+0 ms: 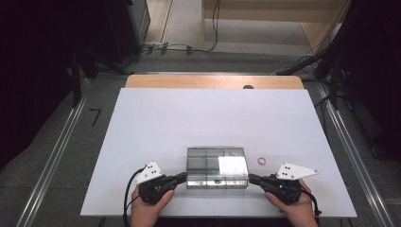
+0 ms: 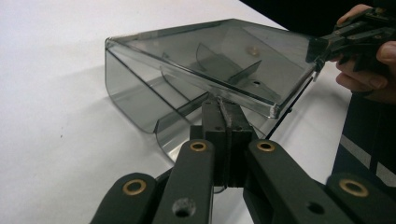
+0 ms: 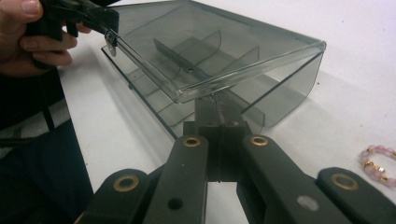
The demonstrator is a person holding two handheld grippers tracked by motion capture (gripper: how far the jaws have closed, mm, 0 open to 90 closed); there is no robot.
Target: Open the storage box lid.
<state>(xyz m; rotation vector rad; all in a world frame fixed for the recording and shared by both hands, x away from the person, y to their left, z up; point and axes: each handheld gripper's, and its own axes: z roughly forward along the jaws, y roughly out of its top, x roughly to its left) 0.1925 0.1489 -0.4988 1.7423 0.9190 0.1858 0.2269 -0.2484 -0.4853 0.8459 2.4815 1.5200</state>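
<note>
Both grippers are closed, each one pinching a front corner of the lid. Left gripper (image 1: 181, 178) holds the left corner, right gripper (image 1: 252, 178) the right one. Between them stands the smoky plastic box (image 1: 217, 166), its long axis going from one tool to the other. Past the right gripper lies a pink bracelet (image 1: 261, 161), apart from the box.
</note>
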